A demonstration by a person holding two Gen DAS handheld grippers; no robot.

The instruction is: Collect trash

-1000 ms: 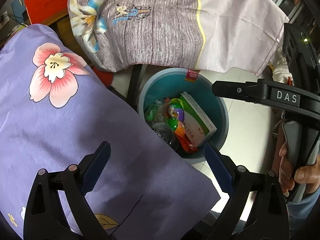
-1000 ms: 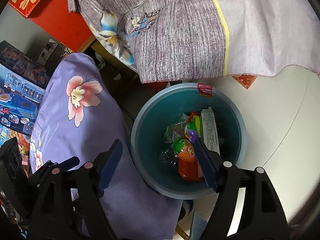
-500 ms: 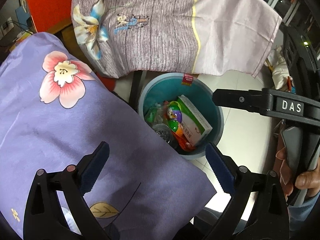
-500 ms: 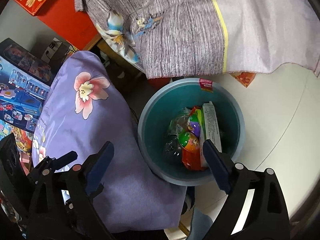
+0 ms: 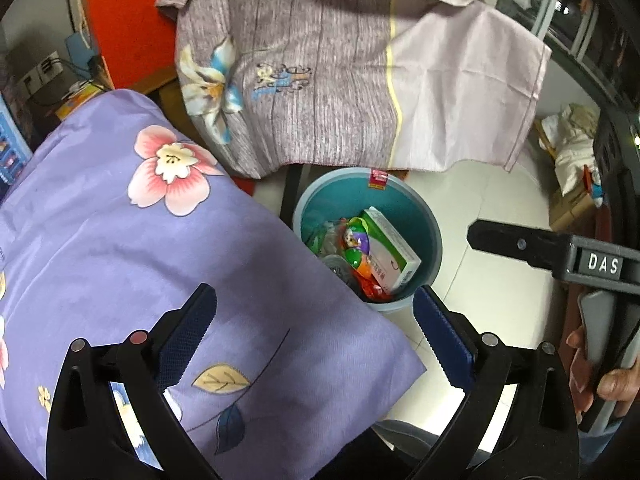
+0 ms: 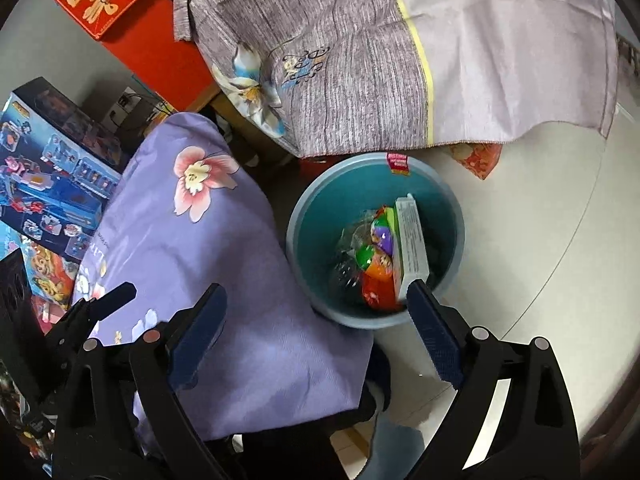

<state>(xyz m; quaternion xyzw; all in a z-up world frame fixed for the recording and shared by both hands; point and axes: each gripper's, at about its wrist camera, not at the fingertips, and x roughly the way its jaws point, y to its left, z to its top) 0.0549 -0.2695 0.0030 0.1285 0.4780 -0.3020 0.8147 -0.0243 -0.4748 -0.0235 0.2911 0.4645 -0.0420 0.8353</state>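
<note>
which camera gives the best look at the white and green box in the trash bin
The left wrist view. There the box shows its broad green-and-white face, leaning in the teal bin. The right wrist view shows only its narrow printed edge, with the right claw's fingertip covering the lower end.

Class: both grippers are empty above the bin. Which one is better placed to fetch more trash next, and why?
Neither clearly. The left gripper and right gripper are both open and empty, and no loose trash shows outside the bin. All visible trash is already inside.

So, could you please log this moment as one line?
left gripper: open, empty | right gripper: open, empty | bin: on floor, holds box, wrappers | purple cloth: beside bin
</note>
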